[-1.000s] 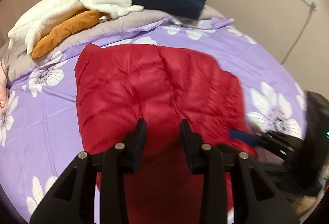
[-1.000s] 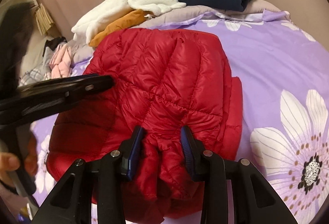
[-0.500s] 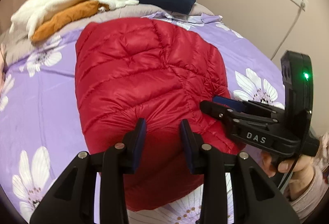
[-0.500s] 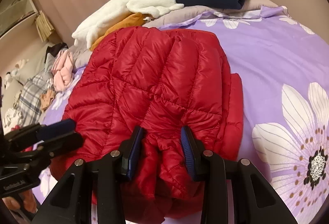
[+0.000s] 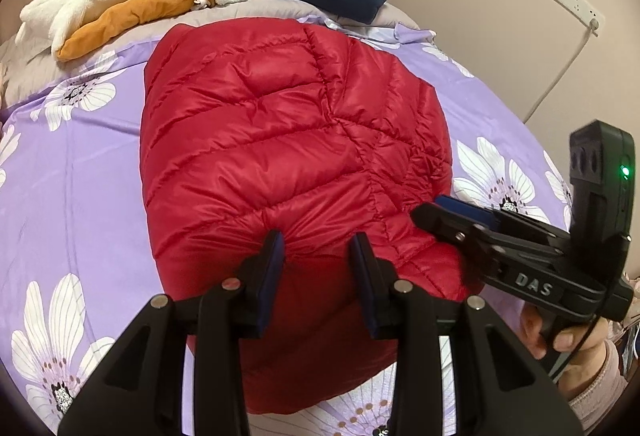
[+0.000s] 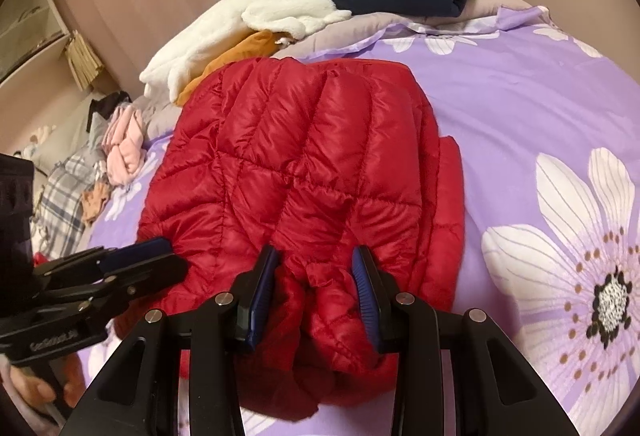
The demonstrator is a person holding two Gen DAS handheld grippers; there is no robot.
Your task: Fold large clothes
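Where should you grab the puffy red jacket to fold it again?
Probably the near edge of the red jacket, coming from the near side. There its layers are bunched into a thick roll, which the left gripper and right gripper already hold; its broad quilted top offers no edge to pinch.

A red quilted down jacket (image 5: 288,156) lies folded into a compact, puffy bundle on the bed's purple flowered sheet (image 5: 80,176). Its glossy fabric carries stitched channels that run slantwise and meet along a seam near the middle. The far edge is rounded and smooth and reaches almost to the grey bedding at the head of the bed. In the right wrist view the near end of the jacket (image 6: 312,172) is bunched into crumpled folds, and a flatter red layer sticks out along its right side.
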